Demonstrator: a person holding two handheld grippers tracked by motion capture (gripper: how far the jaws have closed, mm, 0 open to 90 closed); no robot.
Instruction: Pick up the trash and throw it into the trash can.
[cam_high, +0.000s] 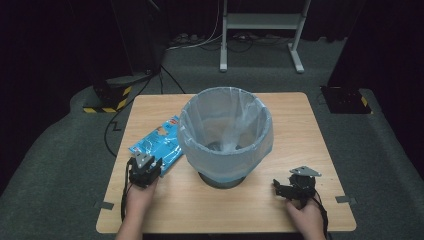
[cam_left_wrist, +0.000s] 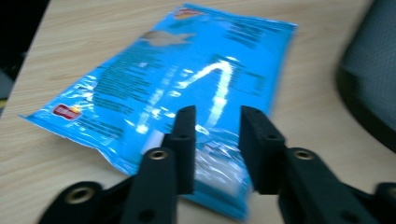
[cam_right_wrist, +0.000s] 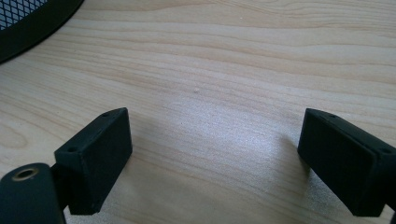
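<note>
Hovering left claw (cam_left_wrist: 215, 122) over blue packet (cam_left_wrist: 177, 88).

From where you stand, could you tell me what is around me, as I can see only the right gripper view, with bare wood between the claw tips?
Observer: The right claw sits open, low over the table, right of a bin lined with a pale bag.
Operator: Thank you. Is anything else on the table?
Observer: A blue snack packet lies flat, left of the bin.
Operator: And where is the other claw, please?
Observer: The left claw is over the packet's near end, jaws a little apart; I cannot tell whether they touch it.
</note>
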